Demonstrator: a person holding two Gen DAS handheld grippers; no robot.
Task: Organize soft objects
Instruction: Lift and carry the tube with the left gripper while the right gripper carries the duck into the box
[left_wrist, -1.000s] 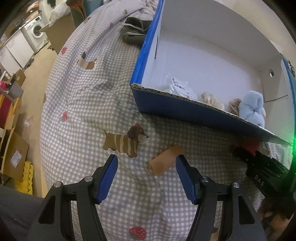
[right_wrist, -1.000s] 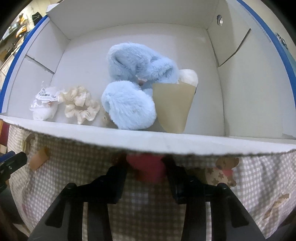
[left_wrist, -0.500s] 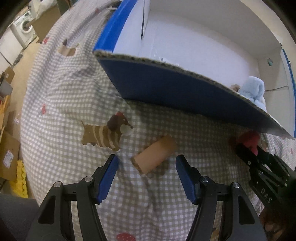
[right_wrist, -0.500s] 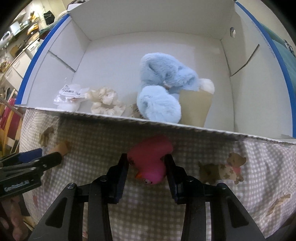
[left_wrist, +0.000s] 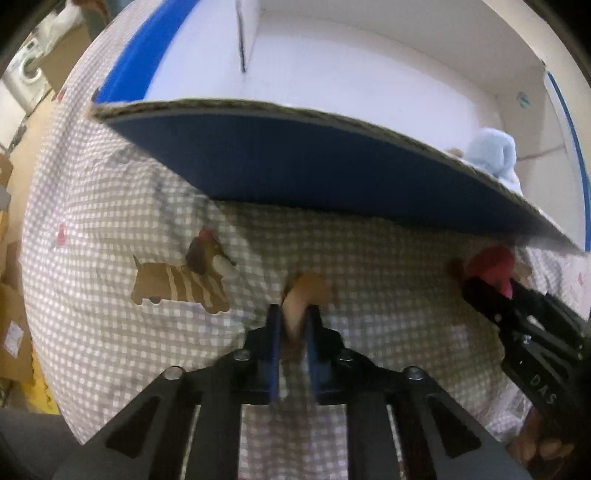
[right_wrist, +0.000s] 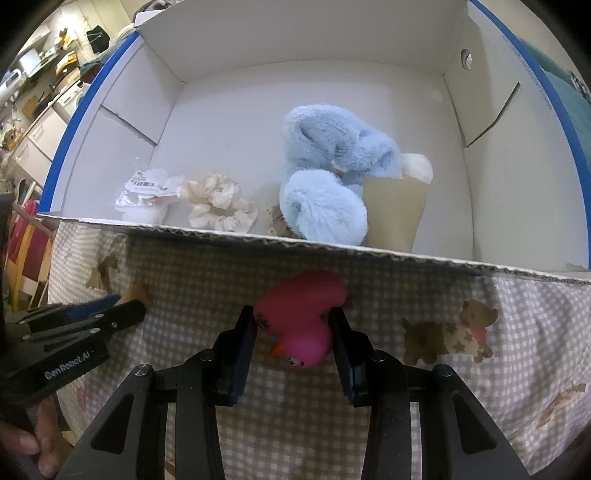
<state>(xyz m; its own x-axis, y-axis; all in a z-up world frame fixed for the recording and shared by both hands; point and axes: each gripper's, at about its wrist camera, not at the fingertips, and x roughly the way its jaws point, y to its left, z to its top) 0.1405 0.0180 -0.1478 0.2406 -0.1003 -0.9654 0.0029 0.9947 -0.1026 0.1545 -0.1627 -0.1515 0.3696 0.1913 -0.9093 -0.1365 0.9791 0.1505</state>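
Pick-up step: left gripper (left_wrist: 293, 334) has just pinched a tan, apparently foam roll (left_wrist: 304, 295) (right gripper (right_wrist: 293, 338) clamps pink duck (right_wrist: 301, 325)); next, lift into box (right_wrist: 258, 236).

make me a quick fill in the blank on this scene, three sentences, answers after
The right tool grips a pink rubber ____.
The left tool has just closed on a soft ____-coloured roll.
The fluffy blue slippers lie inside the ____.

Missing words: duck; tan; box
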